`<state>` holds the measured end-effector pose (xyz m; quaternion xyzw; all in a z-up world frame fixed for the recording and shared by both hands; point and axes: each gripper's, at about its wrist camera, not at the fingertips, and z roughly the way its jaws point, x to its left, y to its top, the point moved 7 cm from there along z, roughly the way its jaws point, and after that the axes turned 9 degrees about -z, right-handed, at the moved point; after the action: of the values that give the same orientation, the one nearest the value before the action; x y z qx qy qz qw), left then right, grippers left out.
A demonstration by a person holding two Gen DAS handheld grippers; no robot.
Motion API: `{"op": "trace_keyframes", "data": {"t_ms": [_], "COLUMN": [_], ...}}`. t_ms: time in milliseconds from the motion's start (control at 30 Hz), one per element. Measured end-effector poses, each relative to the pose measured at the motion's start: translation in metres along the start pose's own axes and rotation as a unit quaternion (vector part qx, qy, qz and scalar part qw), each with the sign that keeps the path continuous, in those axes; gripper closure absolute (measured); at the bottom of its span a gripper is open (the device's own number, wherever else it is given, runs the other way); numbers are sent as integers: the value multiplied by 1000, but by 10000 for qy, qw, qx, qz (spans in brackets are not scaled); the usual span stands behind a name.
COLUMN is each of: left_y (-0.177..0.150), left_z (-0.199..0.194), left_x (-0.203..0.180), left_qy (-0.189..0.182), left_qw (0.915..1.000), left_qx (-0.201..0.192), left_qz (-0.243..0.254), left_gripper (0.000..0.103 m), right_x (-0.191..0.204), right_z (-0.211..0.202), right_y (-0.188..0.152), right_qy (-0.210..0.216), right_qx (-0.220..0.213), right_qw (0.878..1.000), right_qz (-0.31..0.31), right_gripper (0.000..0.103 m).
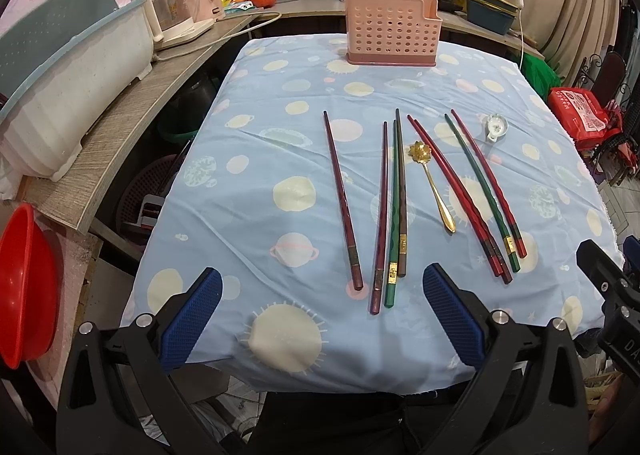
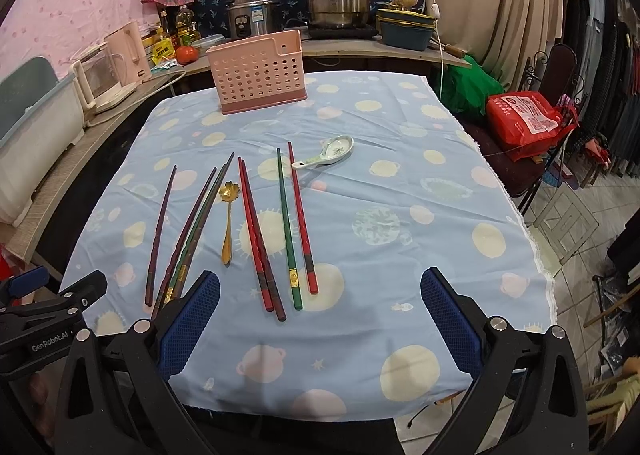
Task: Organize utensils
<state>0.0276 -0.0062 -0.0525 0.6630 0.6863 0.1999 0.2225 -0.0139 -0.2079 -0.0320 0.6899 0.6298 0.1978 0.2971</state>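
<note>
Lying spread across the blue tablecloth (image 1: pixel 280 127), the chopsticks run lengthwise away from the person, thick decorated ends toward the near edge and tips pointing at the pink utensil holder (image 1: pixel 391 29), which stands upright and well apart from them at the far edge; nothing appears to be in it yet, so the sorting looks not yet begun. The left gripper (image 1: pixel 322 319) hovers over the near edge with its blue pads spread wide and nothing between them; the right gripper (image 2: pixel 320 319) does the same, equally wide and empty. In the left wrist view a lone dark purple chopstick (image 1: pixel 342 199) lies furthest left, then a tight cluster of three (image 1: pixel 394 207), whose butt ends sit almost directly ahead between the left gripper's pads; the gold spoon (image 1: pixel 434 185) lies just right of that cluster, bowl away. In the right wrist view the red pair (image 2: pixel 258 235) and the green-and-red pair (image 2: pixel 294 223) lie just ahead and slightly left of centre; the ceramic spoon (image 2: pixel 326 153) rests beyond them, near their tips. The left side is judged nearer the purple stick and the cluster, the right side nearer the red and green pairs; since each stick's long axis points along the reach, a grasp would likely need the pads closing across the shaft near the butt end.
</note>
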Motion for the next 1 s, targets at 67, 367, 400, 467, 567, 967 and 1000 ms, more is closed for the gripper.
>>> {"op": "trace_keyframes", "data": {"t_ms": [67,367,400,467,567,967,1000], "left_y": [0,5,5,3,-2,-10,-10], "left_z": [0,16,19,27,40,83,86], "left_x": [0,22,24,25,23,19,17], "left_qy": [-5,22,12,8,-5,-35,-51], "left_qw": [10000,9996,9995,9993,9992,9973,9972], "left_qx": [10,107,135,215,338,707,722], "left_qz": [-11,-271,-292,-297,-227,-212,-195], "left_gripper": [7,7,7,7,7,18,19], "right_x": [-1,-4,-5,-8,-10,-11,-10], "right_z": [0,9,10,14,19,45,47], "right_y": [0,-6,-7,-7,-6,-13,-14], "right_qy": [3,-13,-12,-1,13,84,93], "right_qx": [1,112,135,182,239,549,571], "right_qw": [10000,9999,9999,9998,9996,9983,9982], "right_qz": [6,81,91,115,128,168,156], "right_gripper": [7,7,7,7,7,7,7]}}
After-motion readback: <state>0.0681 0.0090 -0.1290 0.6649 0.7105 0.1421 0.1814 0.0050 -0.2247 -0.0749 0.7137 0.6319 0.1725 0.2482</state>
